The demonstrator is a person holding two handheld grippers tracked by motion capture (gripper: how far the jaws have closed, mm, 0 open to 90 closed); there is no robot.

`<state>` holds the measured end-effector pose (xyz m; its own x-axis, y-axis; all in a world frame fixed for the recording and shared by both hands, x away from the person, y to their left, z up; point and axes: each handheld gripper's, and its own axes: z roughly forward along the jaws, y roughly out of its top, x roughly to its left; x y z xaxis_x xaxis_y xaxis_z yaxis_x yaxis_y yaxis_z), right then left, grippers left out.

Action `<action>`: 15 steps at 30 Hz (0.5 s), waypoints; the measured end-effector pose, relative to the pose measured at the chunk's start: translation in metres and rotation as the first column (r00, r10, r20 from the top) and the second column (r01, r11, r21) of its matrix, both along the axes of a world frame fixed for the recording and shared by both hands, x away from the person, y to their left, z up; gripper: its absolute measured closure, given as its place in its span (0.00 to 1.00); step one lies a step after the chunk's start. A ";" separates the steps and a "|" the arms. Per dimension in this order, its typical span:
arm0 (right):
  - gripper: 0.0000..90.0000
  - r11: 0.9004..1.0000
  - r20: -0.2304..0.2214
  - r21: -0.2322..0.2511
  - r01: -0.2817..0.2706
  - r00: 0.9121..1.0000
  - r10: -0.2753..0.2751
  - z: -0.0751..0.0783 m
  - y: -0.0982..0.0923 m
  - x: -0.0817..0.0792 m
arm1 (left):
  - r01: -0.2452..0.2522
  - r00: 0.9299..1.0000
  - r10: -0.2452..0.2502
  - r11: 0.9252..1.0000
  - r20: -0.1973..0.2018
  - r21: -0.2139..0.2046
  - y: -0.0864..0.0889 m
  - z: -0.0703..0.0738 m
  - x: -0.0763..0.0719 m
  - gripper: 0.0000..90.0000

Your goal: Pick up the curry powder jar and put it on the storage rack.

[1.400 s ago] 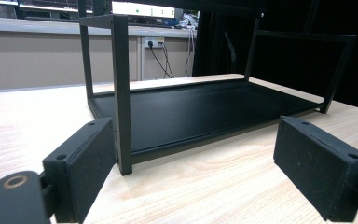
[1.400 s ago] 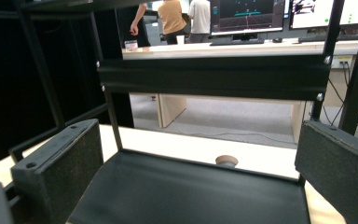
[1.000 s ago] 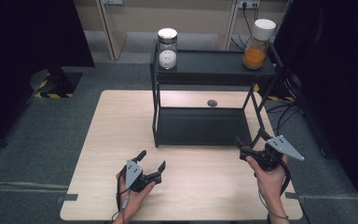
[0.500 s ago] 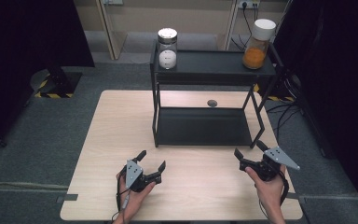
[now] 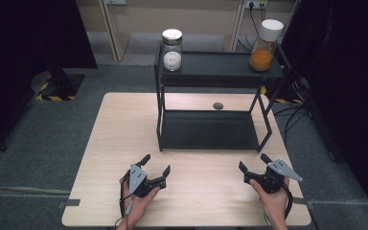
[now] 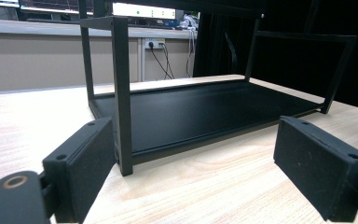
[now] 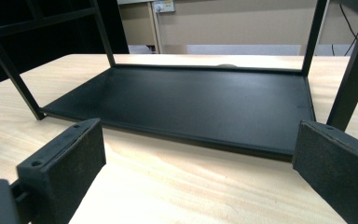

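The left gripper (image 5: 155, 164) and right gripper (image 5: 253, 162) are held low, apparently resting, near the table's (image 5: 120, 124) front edge, jaws spread wide.

the black metal rack (image 5: 211, 129) stands upright at the frame's centre, nearest both tools: two tiers, thin legs, a bare flat lower tray. on its top shelf stand a white-filled jar (image 5: 172, 50) at left and an orange-filled jar (image 5: 264, 45) at right.
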<state>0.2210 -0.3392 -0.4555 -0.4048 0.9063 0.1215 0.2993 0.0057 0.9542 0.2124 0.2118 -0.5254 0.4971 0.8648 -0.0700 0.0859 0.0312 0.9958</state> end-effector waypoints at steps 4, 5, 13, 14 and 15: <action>0.03 1.000 -0.003 -0.008 0.001 1.000 -0.001 -0.003 -0.001 -0.002 | 0.000 1.000 0.000 1.000 0.000 0.000 0.000 0.000 0.000 0.14; 0.03 1.000 -0.001 -0.008 0.002 1.000 -0.002 -0.004 -0.001 -0.002 | 0.000 1.000 0.000 1.000 0.000 0.000 0.000 0.000 0.000 0.14; 0.04 1.000 -0.001 -0.004 0.006 1.000 -0.006 -0.010 -0.003 -0.005 | 0.000 1.000 0.000 1.000 0.001 -0.001 0.000 0.000 0.000 0.14; 0.04 1.000 -0.003 -0.007 0.005 1.000 -0.005 -0.011 -0.003 -0.005 | 0.000 1.000 0.000 1.000 0.001 -0.001 0.000 0.000 0.000 0.14; 0.04 1.000 -0.007 -0.006 0.006 1.000 -0.006 -0.012 -0.003 -0.005 | -0.001 1.000 0.001 1.000 0.002 -0.001 0.000 0.000 0.000 0.14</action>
<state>0.2159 -0.3421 -0.4674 -0.3985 0.9094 0.1189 0.3058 0.0095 0.9521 0.2122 0.2118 -0.5257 0.4966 0.8651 -0.0704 0.0843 0.0326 0.9959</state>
